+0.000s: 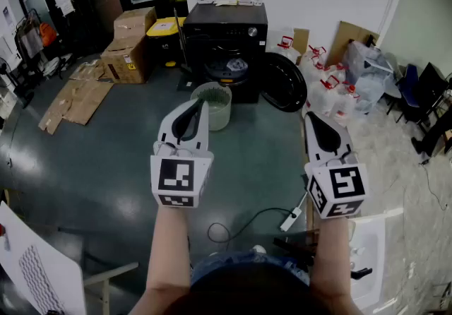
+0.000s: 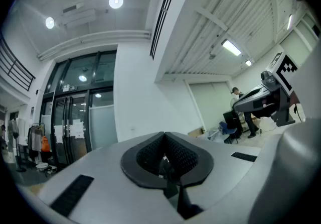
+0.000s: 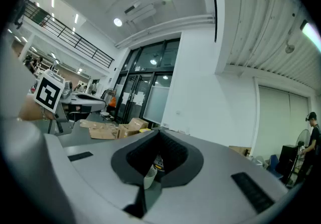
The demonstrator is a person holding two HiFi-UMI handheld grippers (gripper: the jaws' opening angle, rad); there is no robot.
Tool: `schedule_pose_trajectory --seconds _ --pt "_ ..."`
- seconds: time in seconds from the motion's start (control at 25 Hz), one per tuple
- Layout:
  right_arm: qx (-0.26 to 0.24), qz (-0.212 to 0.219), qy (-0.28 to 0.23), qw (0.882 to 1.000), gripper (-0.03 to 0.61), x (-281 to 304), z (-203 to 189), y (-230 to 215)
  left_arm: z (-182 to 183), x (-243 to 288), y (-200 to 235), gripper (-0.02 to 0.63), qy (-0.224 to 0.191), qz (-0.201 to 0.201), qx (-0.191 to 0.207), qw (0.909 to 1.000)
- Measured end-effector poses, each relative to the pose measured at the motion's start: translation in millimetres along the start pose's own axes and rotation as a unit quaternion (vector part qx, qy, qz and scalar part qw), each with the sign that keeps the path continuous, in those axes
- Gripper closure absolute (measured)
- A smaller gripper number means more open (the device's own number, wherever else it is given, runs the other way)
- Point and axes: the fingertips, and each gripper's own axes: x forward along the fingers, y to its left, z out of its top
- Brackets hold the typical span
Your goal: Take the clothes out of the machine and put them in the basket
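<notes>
- At the far side of the room, a black washing machine [image 1: 226,27] is being shown against the white wall, with its round door [image 1: 284,82] swung wide open to the right.
- Inside the drum, the clothes [image 1: 235,65] are being seen as a pale bundle, not yet taken out.
- Just in front of the machine, a pale green basket [image 1: 215,107] is being seen standing upright on the dark floor [image 1: 92,158]; whether anything is lying in it cannot be told.
- Nearer the person, well short of the machine, the left gripper [image 1: 200,104] and the right gripper [image 1: 308,118] are being held out side by side, apart from each other and roughly level, both aimed toward the machine.
- On the left gripper, the jaws are being pressed fully together, and nothing is being gripped between them.
- On the right gripper, the jaws are being pressed fully together too, again with nothing gripped; only a sliver of the basket is being glimpsed through the gap behind the pads.
- Left of the machine, cardboard boxes [image 1: 131,42] are being seen stacked, with flattened cardboard [image 1: 74,98] spread on the floor beside them.
- Right of the open door, clear plastic bags [image 1: 367,66] and bottles are being seen piled along the wall.
- Down by the person's right arm, a white power strip [image 1: 290,220] is being seen lying on the floor with its cable looping away.
</notes>
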Motion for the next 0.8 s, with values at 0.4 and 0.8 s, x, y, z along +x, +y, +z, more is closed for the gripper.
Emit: schedule_pose_trajectory --seconds 0.4,0.8 --pt "0.006 0.012 -0.008 1.000 0.577 -8 -16 -57 10 23 -47 0.611 0.000 0.005 -0.018 0.9998" --pt "0.091 0.024 -0.013 0.996 0.025 -17 -42 -88 -3 34 -74 0.065 0.047 0.068 -0.038 0.9959"
